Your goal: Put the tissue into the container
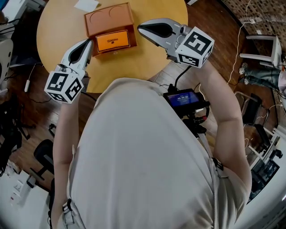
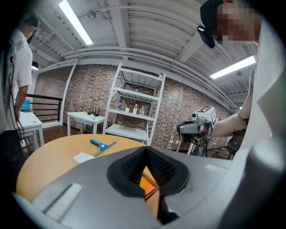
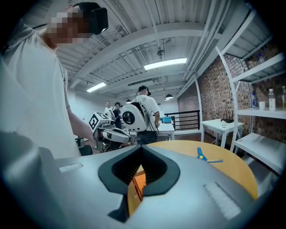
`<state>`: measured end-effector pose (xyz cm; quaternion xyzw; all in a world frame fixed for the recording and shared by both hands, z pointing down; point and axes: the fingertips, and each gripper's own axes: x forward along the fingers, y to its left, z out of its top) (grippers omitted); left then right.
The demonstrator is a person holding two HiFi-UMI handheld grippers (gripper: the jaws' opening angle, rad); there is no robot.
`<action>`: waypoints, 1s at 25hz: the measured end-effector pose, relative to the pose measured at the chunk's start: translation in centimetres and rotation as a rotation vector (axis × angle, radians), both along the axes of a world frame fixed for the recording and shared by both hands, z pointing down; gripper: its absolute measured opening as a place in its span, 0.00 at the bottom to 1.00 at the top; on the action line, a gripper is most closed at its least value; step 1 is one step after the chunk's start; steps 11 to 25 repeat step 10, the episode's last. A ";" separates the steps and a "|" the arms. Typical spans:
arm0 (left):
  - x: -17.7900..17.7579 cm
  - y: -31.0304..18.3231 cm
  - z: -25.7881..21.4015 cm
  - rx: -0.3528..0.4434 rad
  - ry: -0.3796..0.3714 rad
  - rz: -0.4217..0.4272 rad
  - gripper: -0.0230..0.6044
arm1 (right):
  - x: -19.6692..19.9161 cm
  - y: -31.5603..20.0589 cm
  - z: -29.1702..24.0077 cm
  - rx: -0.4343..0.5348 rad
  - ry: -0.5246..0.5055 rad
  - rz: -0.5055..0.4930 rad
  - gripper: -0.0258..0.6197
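Note:
The container, a brown box with an orange label on its front, stands on the round wooden table. A white tissue lies flat beyond it at the table's far edge, and shows again as the tissue in the left gripper view. My left gripper hovers shut and empty just left of the box front. My right gripper is shut and empty at the box's right side. The box's orange front shows through the gap below the closed jaws of the left gripper. The right gripper shows the same orange front.
A blue-handled tool lies on the far part of the table near the tissue, and appears as the blue-handled tool in the right gripper view. White shelving and a white side table stand behind. People stand in the background.

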<state>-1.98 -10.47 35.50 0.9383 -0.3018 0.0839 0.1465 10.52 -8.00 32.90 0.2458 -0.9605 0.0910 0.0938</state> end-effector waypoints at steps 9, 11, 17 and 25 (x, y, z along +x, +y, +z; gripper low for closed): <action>-0.8 0.1 0.2 -0.007 -0.009 -0.019 0.04 | -1.2 0.0 0.4 -0.010 -0.011 -0.033 0.03; -0.8 0.0 0.2 -0.006 -0.009 -0.021 0.04 | -1.3 -0.1 0.5 -0.009 -0.011 -0.038 0.03; -0.8 0.0 0.2 -0.006 -0.009 -0.021 0.04 | -1.3 -0.1 0.5 -0.009 -0.011 -0.038 0.03; -0.8 0.0 0.2 -0.006 -0.009 -0.021 0.04 | -1.3 -0.1 0.5 -0.009 -0.011 -0.038 0.03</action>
